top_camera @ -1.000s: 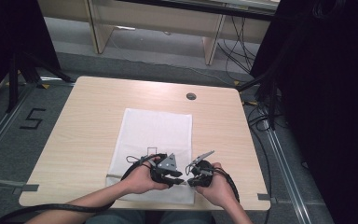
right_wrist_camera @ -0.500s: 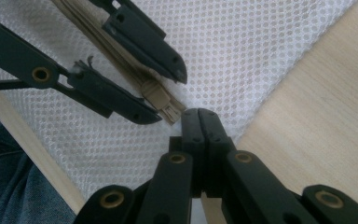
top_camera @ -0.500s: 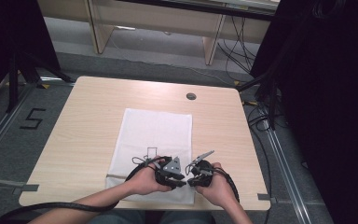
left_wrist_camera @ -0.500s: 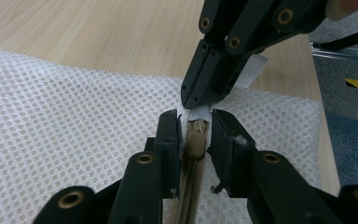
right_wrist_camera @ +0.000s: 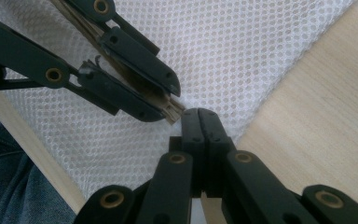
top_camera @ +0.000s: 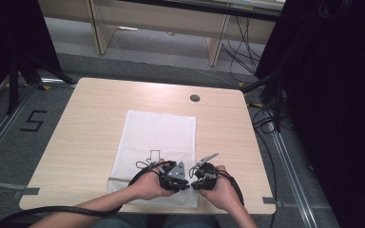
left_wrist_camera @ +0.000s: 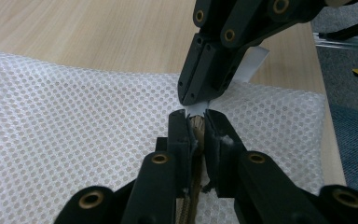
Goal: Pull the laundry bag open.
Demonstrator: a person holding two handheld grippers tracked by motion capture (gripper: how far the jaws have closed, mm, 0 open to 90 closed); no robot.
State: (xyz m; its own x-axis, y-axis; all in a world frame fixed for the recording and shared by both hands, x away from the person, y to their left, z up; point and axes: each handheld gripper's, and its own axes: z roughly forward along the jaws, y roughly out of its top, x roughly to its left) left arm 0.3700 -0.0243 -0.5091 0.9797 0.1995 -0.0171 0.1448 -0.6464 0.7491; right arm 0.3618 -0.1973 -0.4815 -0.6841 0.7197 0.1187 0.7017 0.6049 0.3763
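A white mesh bag lies flat on the wooden table. Both grippers meet tip to tip at its near right corner. My left gripper is shut on the bag's beige zipper edge, which shows between its jaws. My right gripper is shut on a white tab that sticks out behind its jaws. In the left gripper view the right gripper comes down from the top, almost touching my own jaws. In the right gripper view the left gripper reaches in from the upper left over the mesh.
The table's near edge runs just under both hands. A round cable hole sits at the far side. Dark stands and cables crowd the floor to the right. A black cable trails from the left gripper.
The left gripper has edged slightly right, closing on the right gripper. The bag has not moved.
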